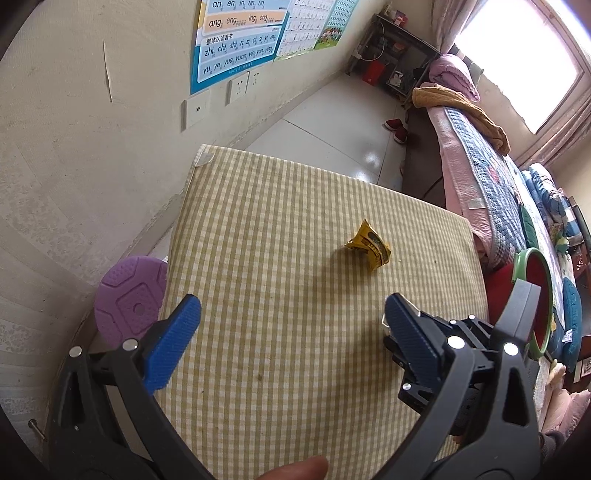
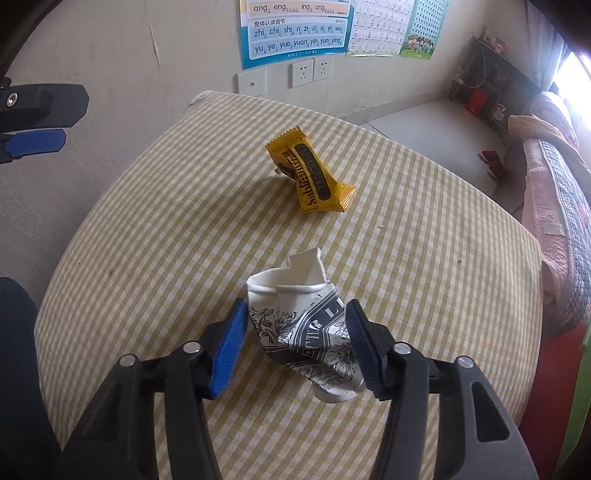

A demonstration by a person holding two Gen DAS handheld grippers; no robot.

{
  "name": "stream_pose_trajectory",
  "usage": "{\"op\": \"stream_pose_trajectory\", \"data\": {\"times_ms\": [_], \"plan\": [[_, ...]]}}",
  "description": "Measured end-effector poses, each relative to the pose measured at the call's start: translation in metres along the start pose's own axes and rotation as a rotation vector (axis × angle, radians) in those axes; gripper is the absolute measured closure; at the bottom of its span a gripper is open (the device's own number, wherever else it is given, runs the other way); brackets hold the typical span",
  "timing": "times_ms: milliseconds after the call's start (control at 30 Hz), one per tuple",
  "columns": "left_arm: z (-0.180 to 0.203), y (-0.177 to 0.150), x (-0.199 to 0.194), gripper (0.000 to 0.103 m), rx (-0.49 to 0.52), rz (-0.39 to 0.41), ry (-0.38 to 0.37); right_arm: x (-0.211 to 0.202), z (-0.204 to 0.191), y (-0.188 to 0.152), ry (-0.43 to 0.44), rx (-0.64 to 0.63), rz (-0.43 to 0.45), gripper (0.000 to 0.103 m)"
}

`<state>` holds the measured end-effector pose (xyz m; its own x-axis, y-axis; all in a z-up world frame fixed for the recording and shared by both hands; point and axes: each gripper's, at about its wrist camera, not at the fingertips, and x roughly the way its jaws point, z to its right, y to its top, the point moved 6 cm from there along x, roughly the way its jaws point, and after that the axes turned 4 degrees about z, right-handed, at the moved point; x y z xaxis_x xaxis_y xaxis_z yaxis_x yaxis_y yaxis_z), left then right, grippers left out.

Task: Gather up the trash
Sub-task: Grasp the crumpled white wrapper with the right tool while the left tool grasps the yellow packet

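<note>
While the right gripper (image 2: 295,332) brackets a crumpled white paper carton printed with black floral lettering (image 2: 306,332), its blue pads sit either side of the carton with the far pad touching and a sliver of gap at the near one, so I judge it closing but not yet clamped. That low, level approach suits a soft, crushed thing that would slip from a high pinch. The left gripper (image 1: 291,317) hangs above the table with its tongs wide apart and nothing between them, seemingly kept free for the yellow foil snack wrapper (image 1: 369,245) lying well ahead near mid-table. Both pieces rest on a yellow-and-white checked tablecloth (image 2: 166,229). Beyond are a cream wall with a pinyin poster (image 2: 295,29), pale floor tiles and a quilted bed (image 1: 476,162).
</note>
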<state>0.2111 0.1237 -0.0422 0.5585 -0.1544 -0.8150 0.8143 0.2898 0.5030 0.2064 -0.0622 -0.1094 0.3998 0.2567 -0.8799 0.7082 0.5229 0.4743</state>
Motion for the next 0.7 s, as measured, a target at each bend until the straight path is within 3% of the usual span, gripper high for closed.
{"op": "stream_pose_trajectory", "data": {"times_ms": [33, 167, 700], "plan": [[0.001, 0.001, 0.002, 0.006, 0.002, -0.002, -0.001, 0.002, 0.001, -0.001, -0.002, 0.001, -0.006, 0.07], [0.01, 0.002, 0.01, 0.006, 0.011, -0.013, -0.01, -0.001, 0.009, -0.002, 0.004, 0.013, -0.002, 0.074], [0.071, 0.013, 0.062, 0.006, 0.06, -0.065, -0.061, -0.048, 0.077, -0.005, -0.015, 0.132, 0.067, 0.075]]}}
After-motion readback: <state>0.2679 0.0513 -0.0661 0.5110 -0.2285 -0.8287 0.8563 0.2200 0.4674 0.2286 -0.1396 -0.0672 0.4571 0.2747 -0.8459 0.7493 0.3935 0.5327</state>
